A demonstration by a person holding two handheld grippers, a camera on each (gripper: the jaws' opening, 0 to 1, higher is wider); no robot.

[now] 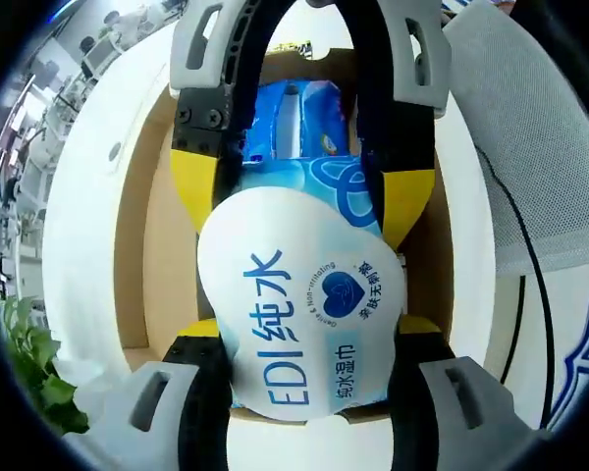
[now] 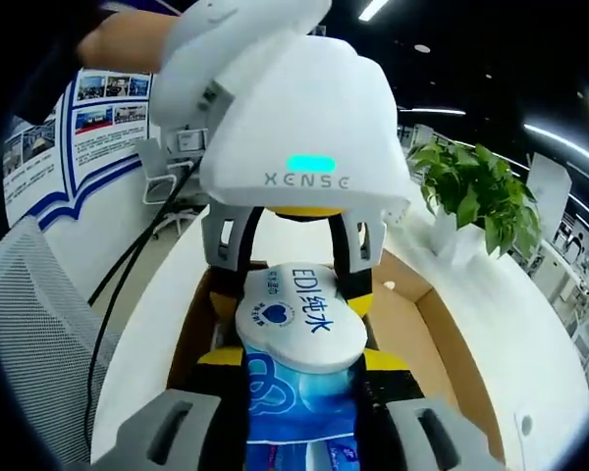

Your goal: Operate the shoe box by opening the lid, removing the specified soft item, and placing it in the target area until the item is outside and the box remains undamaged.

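Wipes (image 1: 304, 314) sit between the left gripper's (image 1: 304, 324) jaws, which rise from the bottom of the left gripper view and press on the pack's white end from both sides. The pack is white at this end, printed with "EDI" and Chinese characters plus a blue heart, and turns blue farther out. Beyond the left jaws, the right gripper (image 1: 309, 186) comes down from the top of that view with its jaws closed on the blue end of the same pack. Behind both grippers lies the box (image 1: 142, 245), open, brown inside, its lid not on it, resting on a white table (image 1: 88, 196). A plant (image 1: 34, 378) stands to the left of the jaws, and a mesh chair (image 1: 530, 167) to the right.

In the right gripper view, the right gripper (image 2: 299, 412) pinches the blue end (image 2: 299, 402), with the white end (image 2: 299, 314) just past its jaws, held by the left gripper (image 2: 294, 294) under its white housing. The box (image 2: 427, 324) shows below and around the pack, so the pack is over the box's inside. The plant (image 2: 476, 191) stands to the right beyond the jaws, the chair (image 2: 34, 334) to the left.
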